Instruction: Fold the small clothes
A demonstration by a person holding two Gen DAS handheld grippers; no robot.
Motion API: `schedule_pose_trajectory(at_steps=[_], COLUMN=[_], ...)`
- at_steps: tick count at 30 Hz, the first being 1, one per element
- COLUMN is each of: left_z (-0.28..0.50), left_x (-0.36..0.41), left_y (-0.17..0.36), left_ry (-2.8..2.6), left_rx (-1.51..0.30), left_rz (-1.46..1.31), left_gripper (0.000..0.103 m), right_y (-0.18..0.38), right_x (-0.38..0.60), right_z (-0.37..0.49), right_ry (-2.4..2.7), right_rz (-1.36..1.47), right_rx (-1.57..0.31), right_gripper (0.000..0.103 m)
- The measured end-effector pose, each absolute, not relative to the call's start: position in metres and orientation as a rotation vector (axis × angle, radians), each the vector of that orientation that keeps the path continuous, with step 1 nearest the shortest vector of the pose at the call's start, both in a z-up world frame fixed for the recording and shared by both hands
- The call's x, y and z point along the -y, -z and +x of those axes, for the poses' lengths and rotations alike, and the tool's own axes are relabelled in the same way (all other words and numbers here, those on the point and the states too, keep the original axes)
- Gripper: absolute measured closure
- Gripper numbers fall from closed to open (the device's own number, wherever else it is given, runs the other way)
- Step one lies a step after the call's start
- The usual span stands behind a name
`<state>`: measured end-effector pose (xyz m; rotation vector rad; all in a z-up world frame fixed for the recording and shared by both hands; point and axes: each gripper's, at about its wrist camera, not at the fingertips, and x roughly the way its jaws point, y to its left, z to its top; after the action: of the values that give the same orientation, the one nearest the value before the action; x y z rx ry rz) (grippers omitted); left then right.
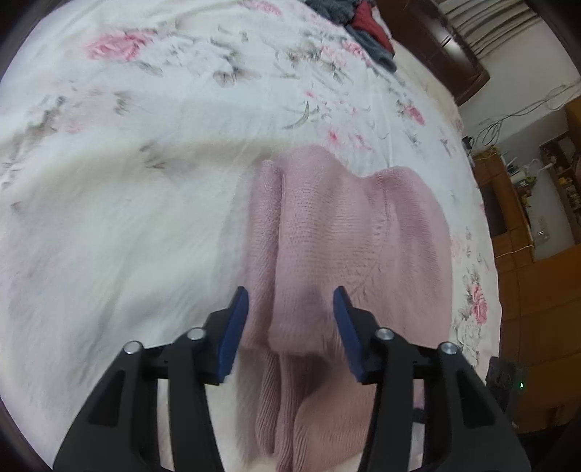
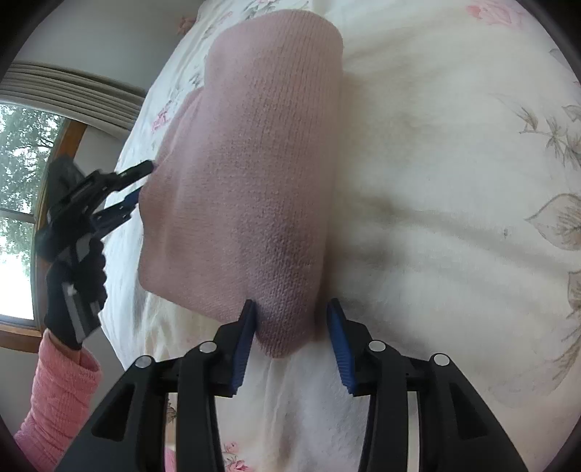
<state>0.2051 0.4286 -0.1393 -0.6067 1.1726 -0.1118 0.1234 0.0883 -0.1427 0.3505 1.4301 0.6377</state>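
Two grippers: both at the pink knit sweater, one per side
Garment: pink knit sweater (image 1: 326, 232) lies on the bed, on a white floral bedspread (image 1: 145, 163); already folded into a narrow thick bundle, lengthwise ridges visible on top
Left gripper (image 1: 290, 308): jaws spread, straddling a raised fold of knit; nothing pinched. In the right wrist view it sits at the bundle's far long edge (image 2: 139, 185), tips about touching the fabric
Right gripper (image 2: 290, 319): jaws spread around the rounded near end of the bundle; one blue pad touches the knit, no clamp yet
Hand: dark-gloved hand (image 2: 72, 287) on the left tool, pink sleeve (image 2: 54, 392) behind
Background: dark and red clothes (image 1: 363, 21) heaped at the far end of the bed, well apart
Step (my read): late stage, last fold or squaring up the bundle
How to do it well: close both grippers on all layers, not just the top ridge; take a deep bite, thick knit slips; lift both ends together and level so inner folds don't slide out
Risk: snagging the bedspread along with the knit; left view is motion-blurred, so exact contact there is unclear
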Motion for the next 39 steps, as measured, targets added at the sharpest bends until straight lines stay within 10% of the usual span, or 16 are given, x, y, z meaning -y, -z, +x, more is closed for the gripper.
schedule_pose_trajectory(at_steps=[10,13,15,39], left_z=[0.194,0.194,0.192,0.233], left_x=[-0.445,-0.444,-0.445,-0.426], left_y=[0.157,0.145,0.138,0.193], left_ry=[0.114,0.113,0.105,0.434], left_rx=[-1.163,-1.162,-1.146,-1.189], left_rz=[-0.711,-0.675,-0.628,-0.761], left_gripper=[0.089,0.069,0.037,0.034], right_y=[0.143,0.139,0.134,0.172], right_x=[-0.087,-0.088,-0.087,-0.092], right_z=[0.123,0.124,0.127,0.232], right_ry=[-0.648,-0.649,-0.650,-0.766], right_rz=[0.326,0.305,0.298,0.711], right_rx=[-1.421,-1.416,-1.401,-1.407], right_gripper=[0.061,0.059,0.058,0.017])
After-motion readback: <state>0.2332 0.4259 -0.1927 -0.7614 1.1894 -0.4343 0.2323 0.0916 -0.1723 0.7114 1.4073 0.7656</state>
